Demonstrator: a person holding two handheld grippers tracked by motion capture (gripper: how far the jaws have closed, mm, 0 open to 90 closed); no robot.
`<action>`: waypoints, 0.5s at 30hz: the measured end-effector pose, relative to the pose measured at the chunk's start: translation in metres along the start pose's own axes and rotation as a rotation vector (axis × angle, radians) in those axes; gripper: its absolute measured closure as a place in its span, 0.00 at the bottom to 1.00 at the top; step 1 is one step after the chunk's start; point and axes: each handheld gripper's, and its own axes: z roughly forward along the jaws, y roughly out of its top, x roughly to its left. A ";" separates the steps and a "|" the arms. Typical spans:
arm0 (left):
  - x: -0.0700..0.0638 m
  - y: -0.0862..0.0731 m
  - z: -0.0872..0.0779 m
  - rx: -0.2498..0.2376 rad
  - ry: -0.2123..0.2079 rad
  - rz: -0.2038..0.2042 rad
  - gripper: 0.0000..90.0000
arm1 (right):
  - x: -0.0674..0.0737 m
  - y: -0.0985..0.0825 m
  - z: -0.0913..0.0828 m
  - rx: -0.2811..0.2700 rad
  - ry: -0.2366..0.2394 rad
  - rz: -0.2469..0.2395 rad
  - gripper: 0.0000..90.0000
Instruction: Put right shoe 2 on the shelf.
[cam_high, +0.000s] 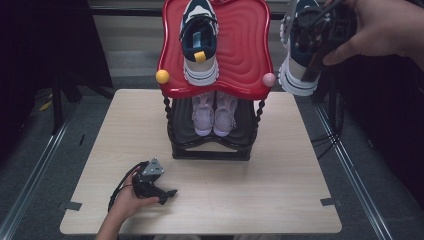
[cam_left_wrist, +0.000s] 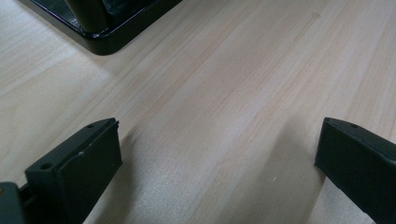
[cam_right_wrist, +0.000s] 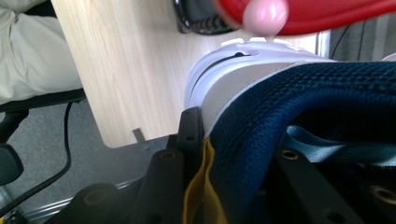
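A navy and white sneaker (cam_high: 296, 55) hangs in the air to the right of the red top shelf (cam_high: 240, 45), with my right gripper (cam_high: 320, 35) shut on its heel collar. In the right gripper view the black jaws clamp the navy mesh collar (cam_right_wrist: 299, 102) of that sneaker, by its yellow heel tab (cam_right_wrist: 201, 196). Its mate (cam_high: 200, 40) stands on the red shelf, heel toward me. A pair of pale pink sneakers (cam_high: 215, 114) sits on the black lower shelf. My left gripper (cam_high: 167, 194) rests on the table, open, with bare wood between its jaws (cam_left_wrist: 215, 154).
The two-tier rack stands at the table's (cam_high: 280, 175) far middle, with a yellow knob (cam_high: 162, 76) and a pink knob (cam_high: 269, 79) at the red shelf's front corners. Its black base corner (cam_left_wrist: 105, 39) lies ahead of the left gripper. Metal rails run beside the table.
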 end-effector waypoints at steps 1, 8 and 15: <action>0.000 0.000 0.000 -0.001 -0.001 -0.002 0.00 | -0.002 0.003 -0.002 -0.004 -0.006 -0.007 0.82; 0.000 0.000 0.000 0.000 0.000 0.001 0.00 | -0.006 0.025 -0.006 -0.011 -0.044 -0.030 0.82; 0.000 0.000 0.000 0.000 0.000 0.001 0.00 | -0.010 0.050 -0.003 -0.007 -0.072 -0.071 0.82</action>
